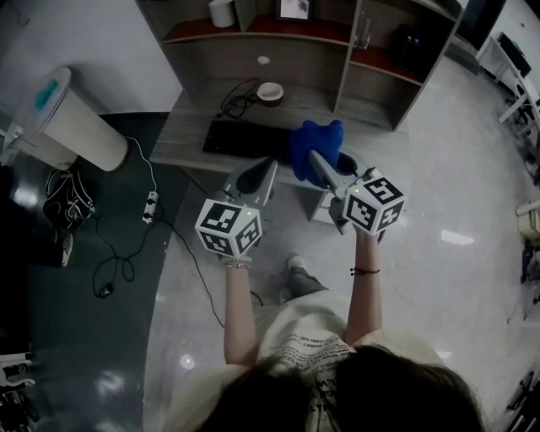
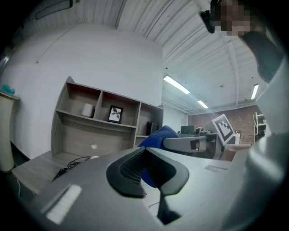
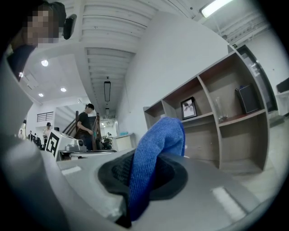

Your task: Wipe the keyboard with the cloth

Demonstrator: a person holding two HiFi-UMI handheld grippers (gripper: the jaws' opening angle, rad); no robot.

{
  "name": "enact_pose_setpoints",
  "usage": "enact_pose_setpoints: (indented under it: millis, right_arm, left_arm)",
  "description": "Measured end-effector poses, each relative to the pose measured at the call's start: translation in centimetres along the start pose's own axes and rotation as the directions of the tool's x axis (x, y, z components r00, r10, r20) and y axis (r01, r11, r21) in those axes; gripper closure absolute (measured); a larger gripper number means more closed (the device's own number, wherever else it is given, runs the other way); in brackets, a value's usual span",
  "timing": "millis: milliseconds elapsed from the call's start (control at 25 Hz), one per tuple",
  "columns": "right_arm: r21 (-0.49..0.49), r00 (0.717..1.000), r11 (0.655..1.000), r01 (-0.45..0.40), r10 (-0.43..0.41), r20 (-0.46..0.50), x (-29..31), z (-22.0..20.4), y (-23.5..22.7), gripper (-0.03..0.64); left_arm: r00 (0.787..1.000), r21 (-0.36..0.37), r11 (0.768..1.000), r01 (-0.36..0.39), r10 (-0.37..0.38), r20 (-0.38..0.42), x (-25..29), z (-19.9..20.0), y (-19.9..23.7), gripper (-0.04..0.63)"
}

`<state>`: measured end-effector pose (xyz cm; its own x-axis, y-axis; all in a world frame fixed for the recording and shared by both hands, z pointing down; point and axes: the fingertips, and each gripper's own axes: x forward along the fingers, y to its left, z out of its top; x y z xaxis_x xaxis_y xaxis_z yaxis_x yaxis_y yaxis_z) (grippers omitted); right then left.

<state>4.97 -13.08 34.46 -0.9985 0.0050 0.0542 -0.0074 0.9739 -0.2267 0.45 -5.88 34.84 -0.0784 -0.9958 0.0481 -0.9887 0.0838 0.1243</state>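
Two grippers are held out in front of the person, each with a marker cube at its back end. The left gripper (image 1: 262,174) has its jaws closed together with nothing between them, which its own view (image 2: 147,156) shows plainly. The right gripper (image 1: 315,161) has its jaws closed on a blue cloth (image 1: 319,138). In the right gripper view (image 3: 151,169) the cloth (image 3: 158,143) is clamped along a fold and rises out of the jaws in a rounded hump. In the left gripper view the same cloth (image 2: 157,135) shows just beyond the closed jaws. Seen from the head camera, both grippers point toward a grey desk (image 1: 180,135), and the cloth lies over the right end of a black keyboard (image 1: 239,138) near the desk's front edge. Whether cloth and keyboard touch cannot be told. Behind the keyboard a dark cable (image 1: 240,101) loops across the desk beside a small white bowl (image 1: 270,91). Farther back stands a shelf unit (image 1: 339,44) holding a framed picture (image 3: 188,108) and a white cup (image 1: 222,12).
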Motion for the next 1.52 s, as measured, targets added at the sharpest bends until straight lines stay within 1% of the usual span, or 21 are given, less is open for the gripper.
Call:
enact_pose_setpoints:
  millis: [240,560,840,1040,1320,1400,1520]
  right_arm:
    - [0.005,0.999,1.0,-0.029,0.029,-0.023,3.0,0.1,-1.8,0.557]
    - [0.016,0.998,0.998,-0.055,0.055,-0.02,5.7,1.8,-5.0,0.557]
    - [0.014,0.997,0.998,-0.061,0.061,-0.041,7.6,1.8,-7.1,0.557]
    - [0.02,0.996,0.997,-0.077,0.078,-0.052,8.3,1.7,-7.9,0.557]
    - [0.035,0.996,0.999,-0.038,0.041,-0.075,8.6,0.8,-9.7,0.558]
    - [0.045,0.996,0.999,-0.012,0.016,-0.087,8.6,0.3,-10.7,0.557]
    - [0.057,0.994,0.997,0.053,-0.047,-0.103,8.4,-0.2,-12.4,0.557]
  left_arm:
    - [1.0,-0.008,1.0,-0.012,0.012,-0.009,2.6,0.0,2.2,0.592]
    - [0.999,-0.004,1.0,-0.025,0.025,-0.024,5.9,0.8,4.4,0.592]
    - [0.998,-0.015,0.999,-0.045,0.044,-0.037,7.7,0.5,5.9,0.592]
    - [0.997,-0.023,0.999,-0.049,0.047,-0.055,8.6,-0.4,6.5,0.592]
    - [0.997,-0.049,0.998,-0.024,0.021,-0.07,10.4,-1.1,7.7,0.592]
    - [0.996,-0.058,0.998,-0.004,-0.001,-0.085,11.2,-1.6,7.8,0.592]
    - [0.993,-0.077,0.996,0.046,-0.054,-0.107,12.5,-2.5,8.2,0.592]
